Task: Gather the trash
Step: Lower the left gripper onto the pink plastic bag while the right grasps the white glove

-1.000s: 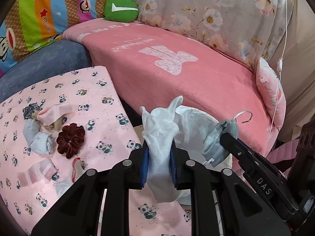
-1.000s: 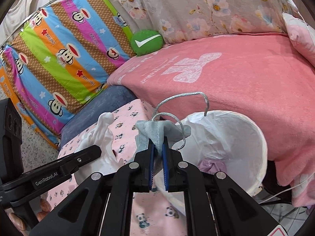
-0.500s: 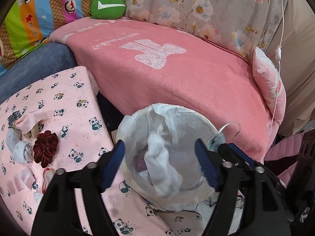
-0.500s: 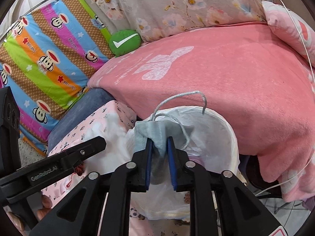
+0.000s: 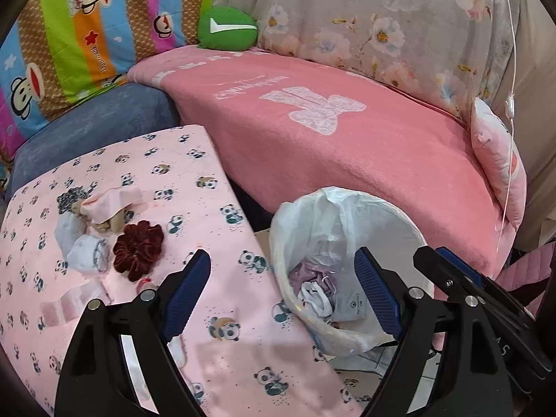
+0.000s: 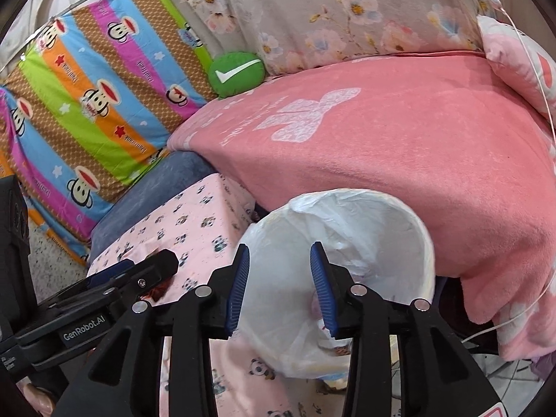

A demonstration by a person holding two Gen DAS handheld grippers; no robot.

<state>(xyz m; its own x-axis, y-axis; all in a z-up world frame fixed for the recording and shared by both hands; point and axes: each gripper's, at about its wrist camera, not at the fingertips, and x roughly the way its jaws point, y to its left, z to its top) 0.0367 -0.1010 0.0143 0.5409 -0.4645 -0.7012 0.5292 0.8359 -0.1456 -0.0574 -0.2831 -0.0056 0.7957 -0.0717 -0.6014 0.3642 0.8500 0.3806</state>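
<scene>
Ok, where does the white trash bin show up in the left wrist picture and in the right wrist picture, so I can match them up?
Left wrist view: the white trash bin sits lower right of centre, past the left gripper, beside the panda-print table.
Right wrist view: the bin sits at lower centre, right behind the right gripper.
Shared landmark: the green check-mark cushion, at top centre-left in both.
</scene>
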